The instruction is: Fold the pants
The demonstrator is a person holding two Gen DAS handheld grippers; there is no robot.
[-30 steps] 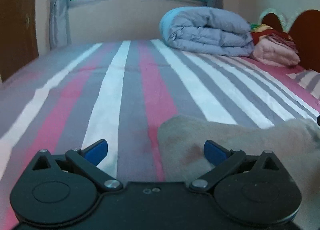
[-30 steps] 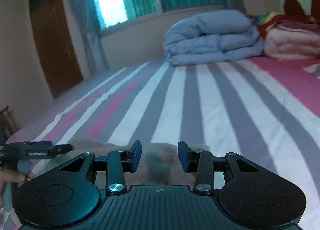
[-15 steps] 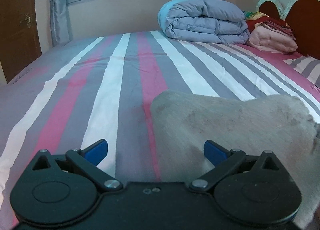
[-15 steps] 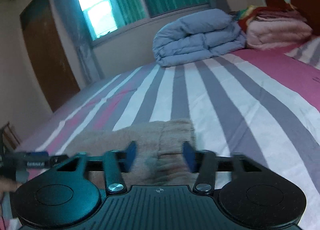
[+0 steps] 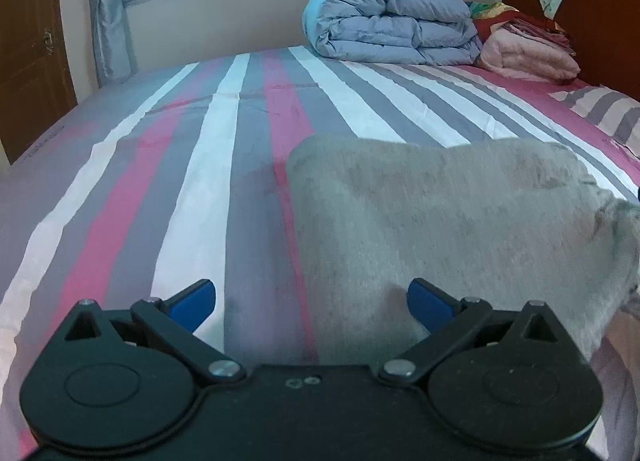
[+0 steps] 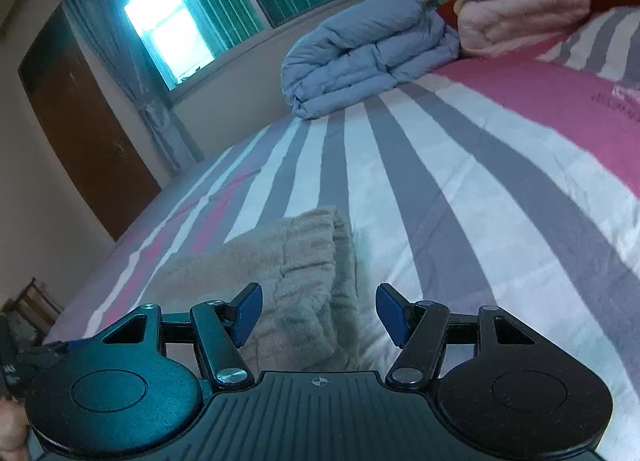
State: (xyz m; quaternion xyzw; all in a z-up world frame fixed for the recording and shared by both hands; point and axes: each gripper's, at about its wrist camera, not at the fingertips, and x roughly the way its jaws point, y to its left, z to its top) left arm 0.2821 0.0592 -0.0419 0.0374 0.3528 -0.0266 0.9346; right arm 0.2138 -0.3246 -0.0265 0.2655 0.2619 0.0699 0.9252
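Item: folded beige-grey fleece pants [image 5: 460, 229], a soft, thick fabric bundle lying flat on the bed.
Position: near edge of the striped pink, grey and white bedsheet [image 5: 224, 149], directly ahead of both grippers; stacked layers show at the bundle's edge in the right wrist view [image 6: 304, 269].
Left gripper [image 5: 311, 299]: blue-padded jaws stand wide apart, nothing between the pads; the right-hand pad sits over the near corner of the pants, whether touching cannot be told.
Right gripper [image 6: 319, 311]: jaws have just been opening and now stand apart; the fabric edge lies below and between them, but the pads do not press it, so the cloth is released.
Reason for placement: judged, the pants rest where the fold was laid down, on open sheet for flatness; both tools stand free so the bundle keeps its shape.
Task stage: judged near complete, or between folds.
Background: rolled pale-blue quilted duvet [image 5: 392, 23] and pink folded blankets [image 5: 528, 55] stacked at the headboard end, well apart from the work.
Risk: springy fleece may slump open.
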